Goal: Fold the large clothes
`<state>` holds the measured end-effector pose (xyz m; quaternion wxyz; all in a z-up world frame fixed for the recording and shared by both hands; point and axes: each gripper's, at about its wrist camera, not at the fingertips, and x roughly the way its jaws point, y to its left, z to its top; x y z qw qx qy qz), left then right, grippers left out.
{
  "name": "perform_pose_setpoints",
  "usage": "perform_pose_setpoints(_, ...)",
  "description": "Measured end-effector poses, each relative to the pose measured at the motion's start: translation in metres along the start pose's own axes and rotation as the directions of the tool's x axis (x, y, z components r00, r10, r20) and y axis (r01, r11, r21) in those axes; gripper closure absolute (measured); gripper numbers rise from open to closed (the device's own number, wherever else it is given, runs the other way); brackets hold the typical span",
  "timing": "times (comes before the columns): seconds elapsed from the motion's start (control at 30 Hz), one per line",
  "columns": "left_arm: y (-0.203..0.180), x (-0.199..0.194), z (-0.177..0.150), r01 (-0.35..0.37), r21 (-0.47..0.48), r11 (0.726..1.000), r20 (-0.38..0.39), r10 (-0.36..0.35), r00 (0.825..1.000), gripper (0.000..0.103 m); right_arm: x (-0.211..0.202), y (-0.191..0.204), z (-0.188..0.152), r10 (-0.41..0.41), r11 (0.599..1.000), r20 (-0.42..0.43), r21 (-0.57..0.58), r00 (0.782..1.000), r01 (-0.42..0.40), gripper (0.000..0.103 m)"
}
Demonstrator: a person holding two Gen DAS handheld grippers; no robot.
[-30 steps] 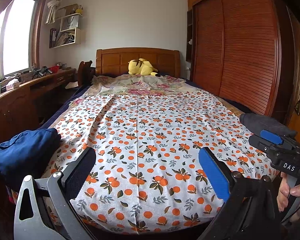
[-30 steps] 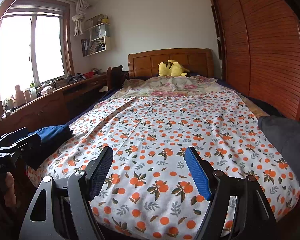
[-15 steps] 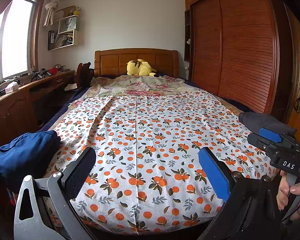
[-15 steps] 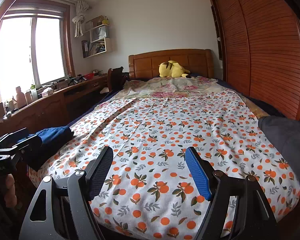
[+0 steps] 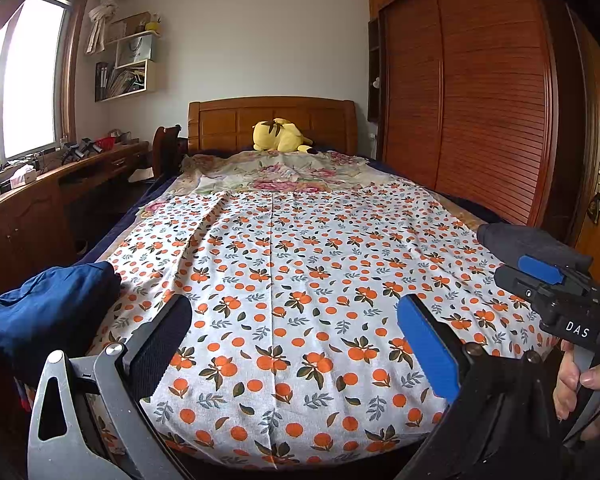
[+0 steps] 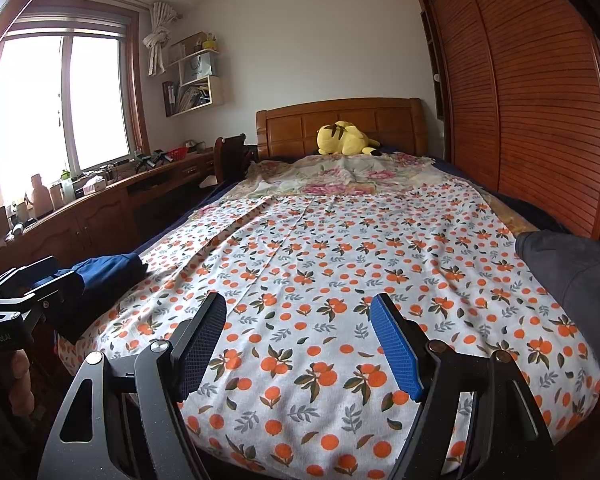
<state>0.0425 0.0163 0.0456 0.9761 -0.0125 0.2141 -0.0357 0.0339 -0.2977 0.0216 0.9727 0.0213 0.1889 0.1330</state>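
A large white cloth with an orange-fruit print (image 5: 284,264) lies spread flat over the bed; it also shows in the right wrist view (image 6: 340,272). My left gripper (image 5: 294,320) is open and empty, held above the cloth's near edge. My right gripper (image 6: 300,324) is open and empty, also above the near edge. A folded blue garment (image 5: 48,308) lies at the bed's near left corner, and it shows in the right wrist view (image 6: 108,268). A dark grey garment (image 6: 572,272) lies at the near right corner.
A floral sheet (image 5: 276,170) and a yellow plush toy (image 5: 280,136) lie near the wooden headboard (image 5: 272,114). A wooden desk (image 6: 100,208) with clutter runs along the left under the window. A slatted wardrobe (image 5: 472,112) stands on the right.
Both grippers have tilted slightly, so the view has shifted a little upward. The cloth and garments have not moved.
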Motion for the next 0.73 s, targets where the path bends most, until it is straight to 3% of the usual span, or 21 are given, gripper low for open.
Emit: perform_pose_setpoints(0.73, -0.0058, -0.0016, 0.0022, 0.013, 0.009, 1.0, -0.003, -0.013, 1.0, 0.0, 0.0, 0.0004, -0.0005, 0.001, 1.0, 0.0, 0.008, 1.0, -0.001, 0.027)
